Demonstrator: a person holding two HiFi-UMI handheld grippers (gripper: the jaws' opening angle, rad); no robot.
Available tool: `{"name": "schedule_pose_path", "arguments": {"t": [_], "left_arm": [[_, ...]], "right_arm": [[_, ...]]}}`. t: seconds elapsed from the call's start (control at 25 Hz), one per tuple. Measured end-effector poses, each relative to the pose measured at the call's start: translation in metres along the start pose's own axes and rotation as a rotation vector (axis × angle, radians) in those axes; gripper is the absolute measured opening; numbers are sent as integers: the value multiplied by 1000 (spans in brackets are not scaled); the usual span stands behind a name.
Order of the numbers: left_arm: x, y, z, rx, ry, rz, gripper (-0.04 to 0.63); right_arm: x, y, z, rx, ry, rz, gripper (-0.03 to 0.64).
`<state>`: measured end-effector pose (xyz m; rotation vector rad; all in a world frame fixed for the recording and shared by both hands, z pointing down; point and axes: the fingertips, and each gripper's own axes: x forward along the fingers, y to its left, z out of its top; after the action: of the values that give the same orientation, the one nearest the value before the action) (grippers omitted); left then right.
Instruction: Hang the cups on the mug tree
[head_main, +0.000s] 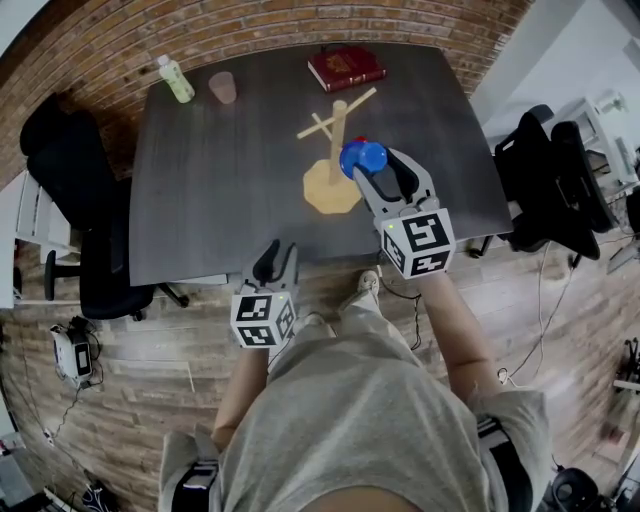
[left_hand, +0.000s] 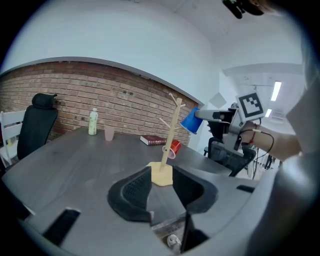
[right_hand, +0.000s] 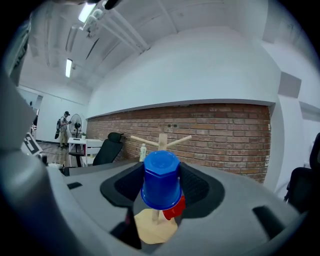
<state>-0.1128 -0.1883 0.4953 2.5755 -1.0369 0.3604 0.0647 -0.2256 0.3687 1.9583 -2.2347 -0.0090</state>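
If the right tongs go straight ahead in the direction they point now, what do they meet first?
Probably the mug tree: the blue cup gripped by the right tongs sits directly in front of its post and would hit it first. The red cup hangs lower; depth is unclear.

Brick wall (head_main: 250, 30), wooden floor (head_main: 130, 350), black chairs (head_main: 65, 165) surround dark table (head_main: 220, 200).

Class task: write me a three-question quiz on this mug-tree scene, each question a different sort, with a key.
1. True or false: the right gripper holds a blue cup.
2. Which already hangs on the mug tree? A pink cup; B red cup; C blue cup.
3. Fill in: the left gripper is ____ (open or shut).
Key: 1 true; 2 B; 3 open.
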Motion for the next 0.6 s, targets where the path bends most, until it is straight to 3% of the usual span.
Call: {"name": "schedule_pose_path", "arguments": {"t": [0.6], "left_arm": [[-25,28,-12,-26,8,21,120]], "right_arm": [[16,13,-42,95,75,-67,225]]}}
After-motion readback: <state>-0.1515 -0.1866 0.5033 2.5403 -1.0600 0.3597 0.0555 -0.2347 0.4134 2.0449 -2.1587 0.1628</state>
